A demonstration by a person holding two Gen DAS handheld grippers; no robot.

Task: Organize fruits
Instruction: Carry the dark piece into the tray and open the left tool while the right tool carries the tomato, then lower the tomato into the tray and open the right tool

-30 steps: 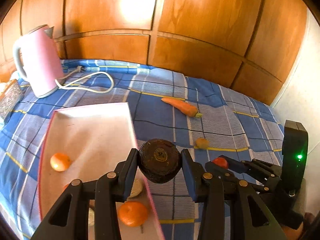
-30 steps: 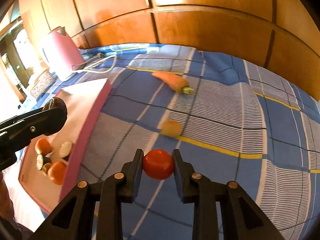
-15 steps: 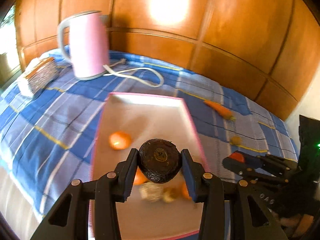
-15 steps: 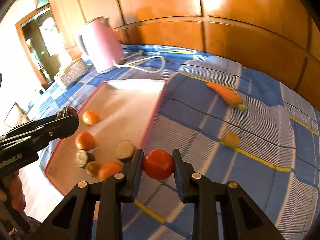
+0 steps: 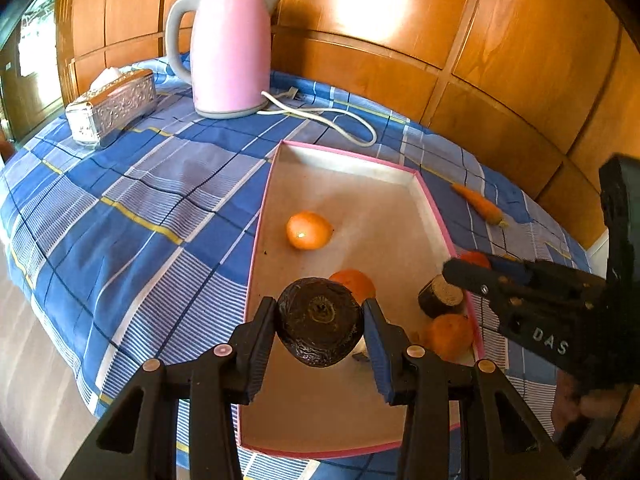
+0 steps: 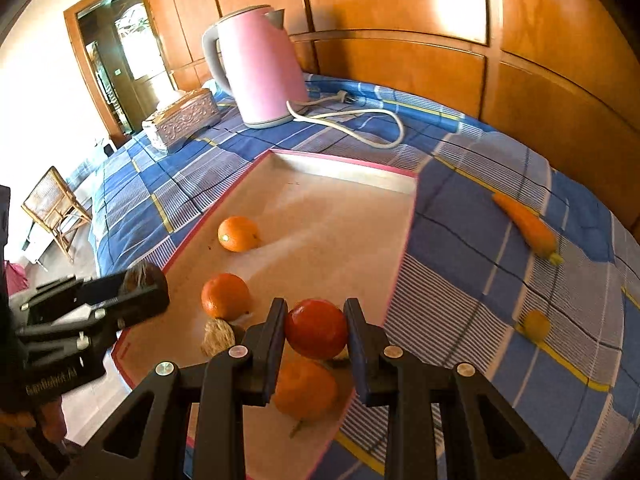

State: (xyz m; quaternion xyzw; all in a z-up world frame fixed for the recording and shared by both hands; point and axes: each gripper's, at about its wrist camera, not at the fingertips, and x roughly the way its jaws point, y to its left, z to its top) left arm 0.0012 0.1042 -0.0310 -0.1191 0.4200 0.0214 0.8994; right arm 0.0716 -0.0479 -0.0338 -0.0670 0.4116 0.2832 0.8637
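Swinging over the tray (image 5: 262, 216), both hand-held grippers now hover: left (image 5: 320, 320) clamps a dark fruit (image 5: 320, 322), right (image 6: 316, 330) a tomato (image 6: 318, 330); release comes next.

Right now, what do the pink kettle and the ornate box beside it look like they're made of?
The kettle looks like matte pink plastic with a grey handle and soft sheen. The tissue box seems embossed silvery metal, judging by its bright relief, though metallized plastic is possible.

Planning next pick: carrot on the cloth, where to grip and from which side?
Grip the carrot across its thick middle, coming from above with fingers straddling its long axis. It lies flat on the checked cloth, tapered, green stub toward the near end, nothing beside it.
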